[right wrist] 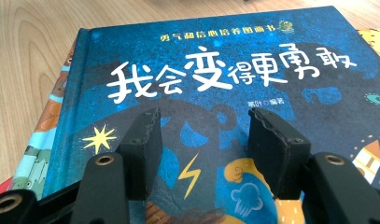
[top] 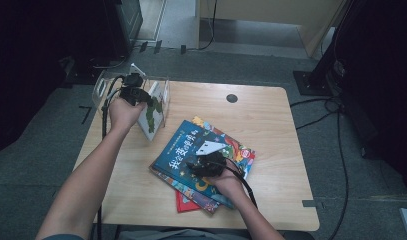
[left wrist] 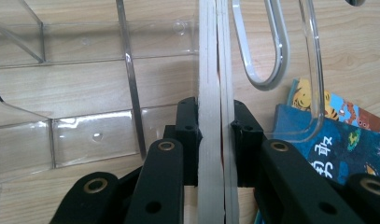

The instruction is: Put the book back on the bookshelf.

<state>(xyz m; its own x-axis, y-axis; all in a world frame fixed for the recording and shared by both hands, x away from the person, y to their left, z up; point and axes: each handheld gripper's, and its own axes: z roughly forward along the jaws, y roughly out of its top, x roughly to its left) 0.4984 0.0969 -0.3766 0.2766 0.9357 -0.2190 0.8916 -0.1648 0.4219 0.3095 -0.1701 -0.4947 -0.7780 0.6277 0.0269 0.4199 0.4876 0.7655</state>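
Blue-covered, the top book (right wrist: 211,93) of the stack lies flat on the wooden table (top: 271,125), directly under the right gripper (right wrist: 202,140), whose jaws stand spread above its cover. Back at the table's far left, the left gripper (left wrist: 215,135) pinches an upright book (left wrist: 214,70) by its edge inside the clear acrylic rack (left wrist: 85,93).

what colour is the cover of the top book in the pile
Dark blue with white lettering, the top book shows best in the right gripper view.

rack (top: 158,90): table's far left | book stack (top: 203,165): right of it, nearer, apparently apart
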